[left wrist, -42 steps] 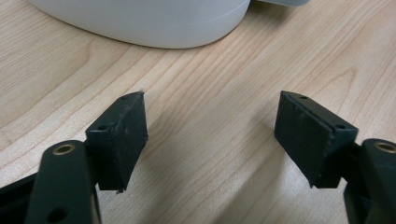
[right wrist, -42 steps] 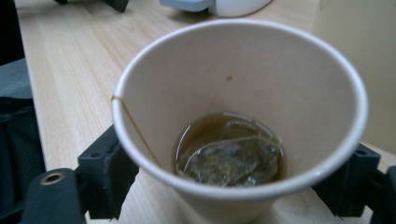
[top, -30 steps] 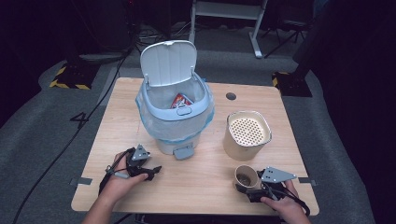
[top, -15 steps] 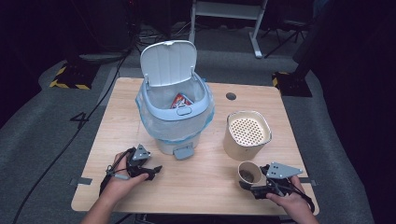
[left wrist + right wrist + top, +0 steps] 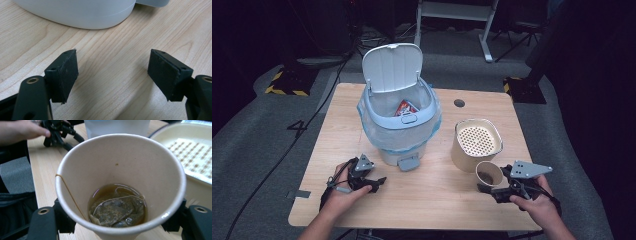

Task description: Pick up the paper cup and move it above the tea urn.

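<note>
Gripping: right gripper (image 5: pixel 496 189) clamped on paper cup (image 5: pixel 489 174), jaws pressing both sides of cup wall.
Cup position: held tilted just above table (image 5: pixel 442 200), beside perforated container (image 5: pixel 477 142), near front right edge.
Cup contents: wet tea bag (image 5: pixel 117 211) in shallow brown liquid; string draped over rim.
Left gripper (image 5: pixel 371 183): jaws spread, nothing between pads, resting on table in front of bin (image 5: pixel 399 127).
Bin: lid (image 5: pixel 392 67) raised upright; blue liner fitted; red wrapper (image 5: pixel 406 107) inside.
Separation: grippers well apart.
</note>
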Tool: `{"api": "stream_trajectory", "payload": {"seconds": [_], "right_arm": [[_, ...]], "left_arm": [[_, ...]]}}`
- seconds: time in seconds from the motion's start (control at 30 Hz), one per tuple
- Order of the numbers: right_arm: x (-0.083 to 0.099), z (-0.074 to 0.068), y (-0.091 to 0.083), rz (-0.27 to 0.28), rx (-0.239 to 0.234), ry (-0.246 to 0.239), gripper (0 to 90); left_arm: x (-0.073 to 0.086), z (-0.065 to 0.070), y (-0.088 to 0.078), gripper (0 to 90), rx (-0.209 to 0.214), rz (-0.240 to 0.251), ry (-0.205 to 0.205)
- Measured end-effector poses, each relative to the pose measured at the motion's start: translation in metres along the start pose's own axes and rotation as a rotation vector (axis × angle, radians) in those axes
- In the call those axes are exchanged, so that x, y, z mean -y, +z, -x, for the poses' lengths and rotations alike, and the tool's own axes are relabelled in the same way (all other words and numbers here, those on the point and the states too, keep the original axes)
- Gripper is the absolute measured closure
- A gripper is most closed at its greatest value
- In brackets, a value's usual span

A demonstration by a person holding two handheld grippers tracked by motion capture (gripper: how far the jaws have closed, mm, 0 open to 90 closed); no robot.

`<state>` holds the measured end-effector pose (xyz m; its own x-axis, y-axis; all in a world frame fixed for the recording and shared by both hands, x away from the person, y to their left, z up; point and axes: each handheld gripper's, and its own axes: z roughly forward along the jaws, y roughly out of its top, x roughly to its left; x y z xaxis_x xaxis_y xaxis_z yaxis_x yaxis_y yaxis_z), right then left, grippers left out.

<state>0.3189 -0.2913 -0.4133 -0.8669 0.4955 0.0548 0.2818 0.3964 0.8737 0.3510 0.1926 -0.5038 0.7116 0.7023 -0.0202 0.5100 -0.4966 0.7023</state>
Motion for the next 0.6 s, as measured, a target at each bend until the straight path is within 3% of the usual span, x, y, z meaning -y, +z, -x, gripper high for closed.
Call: {"api": "stream_trajectory", "payload": {"seconds": [0.33, 0.6], "right_arm": [[-0.039, 0.010, -0.020, 0.035, 0.026, -0.003, 30.7], [-0.069, 0.026, -0.032, 0.044, 0.053, -0.009, 30.7]], "left_arm": [[-0.002, 0.001, 0.002, 24.7, 0.000, -0.002, -0.004], [-0.004, 0.001, 0.004, 24.4, -0.003, 0.000, -0.005]]}}
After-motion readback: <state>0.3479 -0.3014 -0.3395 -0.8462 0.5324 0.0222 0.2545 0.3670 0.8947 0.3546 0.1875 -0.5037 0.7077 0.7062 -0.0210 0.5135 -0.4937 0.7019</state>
